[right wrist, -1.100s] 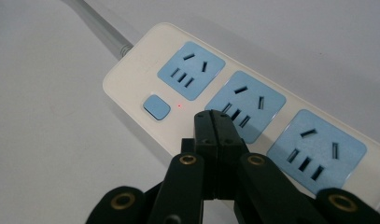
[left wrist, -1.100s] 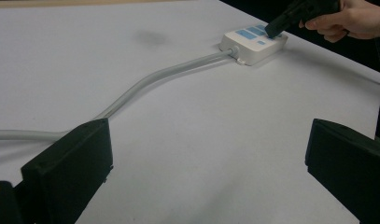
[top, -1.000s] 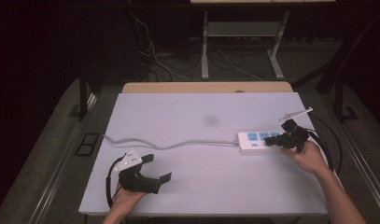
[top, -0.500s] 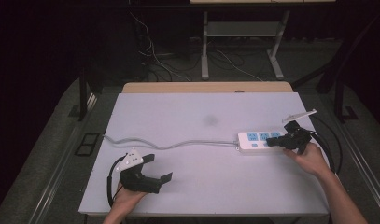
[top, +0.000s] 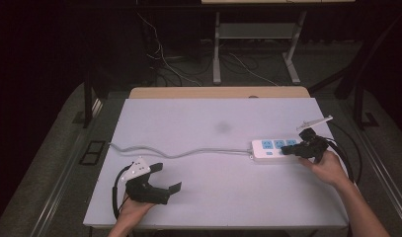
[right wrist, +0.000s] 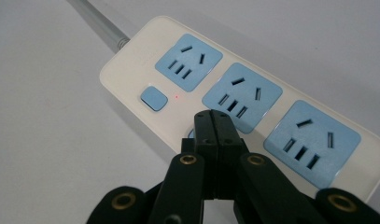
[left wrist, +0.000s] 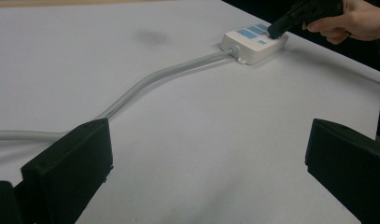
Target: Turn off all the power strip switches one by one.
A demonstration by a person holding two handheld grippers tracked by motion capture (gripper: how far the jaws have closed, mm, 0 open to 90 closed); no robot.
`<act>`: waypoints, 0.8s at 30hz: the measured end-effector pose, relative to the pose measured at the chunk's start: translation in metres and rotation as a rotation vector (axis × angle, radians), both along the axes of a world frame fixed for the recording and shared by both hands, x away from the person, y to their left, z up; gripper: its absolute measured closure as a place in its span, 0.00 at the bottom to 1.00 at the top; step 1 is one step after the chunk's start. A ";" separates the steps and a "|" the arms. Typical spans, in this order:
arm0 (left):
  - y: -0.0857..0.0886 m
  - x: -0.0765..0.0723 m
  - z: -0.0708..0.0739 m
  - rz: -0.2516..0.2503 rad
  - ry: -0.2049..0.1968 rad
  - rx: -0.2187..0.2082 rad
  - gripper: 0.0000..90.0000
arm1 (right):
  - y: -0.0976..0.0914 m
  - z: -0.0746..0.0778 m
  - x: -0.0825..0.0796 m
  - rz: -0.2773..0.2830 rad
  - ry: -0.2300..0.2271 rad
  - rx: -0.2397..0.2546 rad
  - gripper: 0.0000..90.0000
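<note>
A white table [top: 213, 197] stands on grey floor [top: 50, 163], metal-legged furniture [top: 217, 54] and loose cables [top: 164, 64] in darkness behind.

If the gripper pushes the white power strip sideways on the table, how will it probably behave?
The flat white plastic power strip looks light, so it would probably slide, not tip, on the smooth white table. Its thick grey cable seems fairly stiff and may drag or swing it.

The white table [top: 208, 123] has a faint grey smudge [top: 222, 128] near its middle. A tan wooden strip [top: 218, 92] borders its far edge. Beyond, cables [top: 164, 59] trail across the dark floor around a grey metal stand [top: 253, 44], perhaps another table's legs.
</note>
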State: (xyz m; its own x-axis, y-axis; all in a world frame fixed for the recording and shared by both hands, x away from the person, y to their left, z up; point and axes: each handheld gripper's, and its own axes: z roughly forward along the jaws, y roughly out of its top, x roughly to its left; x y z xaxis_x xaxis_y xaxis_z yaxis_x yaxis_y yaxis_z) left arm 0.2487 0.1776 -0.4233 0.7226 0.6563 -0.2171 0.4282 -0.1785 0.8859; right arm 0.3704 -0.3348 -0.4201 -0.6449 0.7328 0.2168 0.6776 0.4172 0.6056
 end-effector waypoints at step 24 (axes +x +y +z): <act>0.001 0.001 -0.001 0.003 0.005 -0.008 0.00 | -0.001 0.010 -0.001 0.008 0.003 -0.024 1.00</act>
State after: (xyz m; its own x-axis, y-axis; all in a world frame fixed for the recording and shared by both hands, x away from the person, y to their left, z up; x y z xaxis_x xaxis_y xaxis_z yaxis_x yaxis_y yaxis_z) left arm 0.2497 0.1789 -0.4240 0.7195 0.6566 -0.2261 0.4336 -0.1704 0.8849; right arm 0.3695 -0.3355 -0.4104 -0.6505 0.7324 0.2013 0.6759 0.4372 0.5933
